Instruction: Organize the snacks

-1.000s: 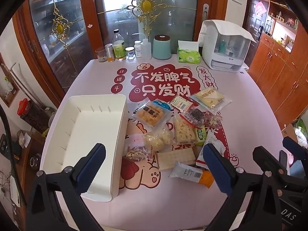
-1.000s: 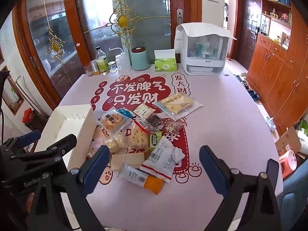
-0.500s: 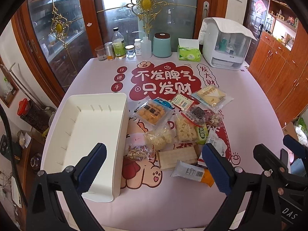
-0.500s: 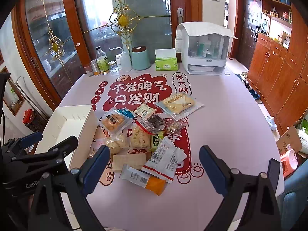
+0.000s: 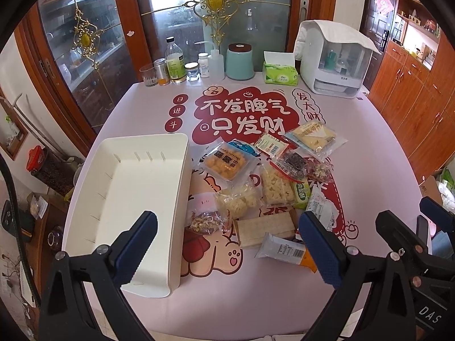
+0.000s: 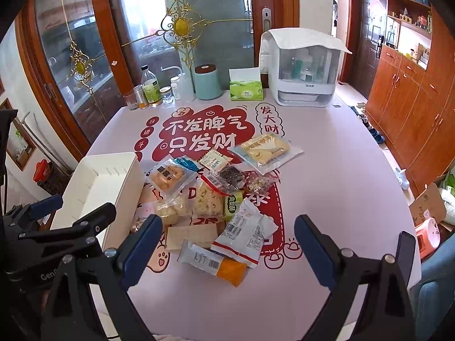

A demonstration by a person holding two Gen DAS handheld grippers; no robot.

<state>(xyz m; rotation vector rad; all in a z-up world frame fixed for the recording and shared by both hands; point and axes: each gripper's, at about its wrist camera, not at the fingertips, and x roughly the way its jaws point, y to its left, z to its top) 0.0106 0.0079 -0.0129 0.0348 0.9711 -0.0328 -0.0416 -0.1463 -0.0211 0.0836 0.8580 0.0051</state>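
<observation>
An empty white bin [image 5: 128, 204] [image 6: 96, 182] stands on the left of the pink table. Right of it lies a pile of several snack packs: an orange-ended pack [image 5: 287, 253] [image 6: 213, 262] nearest, a cracker pack [image 5: 264, 227], a white pack with red trim [image 6: 244, 236], a yellow puff pack [image 5: 227, 162] [image 6: 169, 174], a large yellow pack [image 5: 312, 139] [image 6: 267, 149] farthest. My left gripper [image 5: 227, 244] is open and empty, above the table's near edge between bin and pile. My right gripper [image 6: 227, 244] is open and empty, near the orange-ended pack.
At the table's far edge stand a glass [image 5: 148, 75], bottles [image 5: 175, 62], a teal canister [image 5: 239, 61], a green tissue box [image 5: 280, 72] and a white dispenser cabinet [image 5: 335, 59]. Wooden cupboards [image 6: 412, 99] line the right wall. The other gripper shows in each view's side.
Both grippers have crept slightly forward toward the pile; the snacks and bin have not moved. Both stay open.
</observation>
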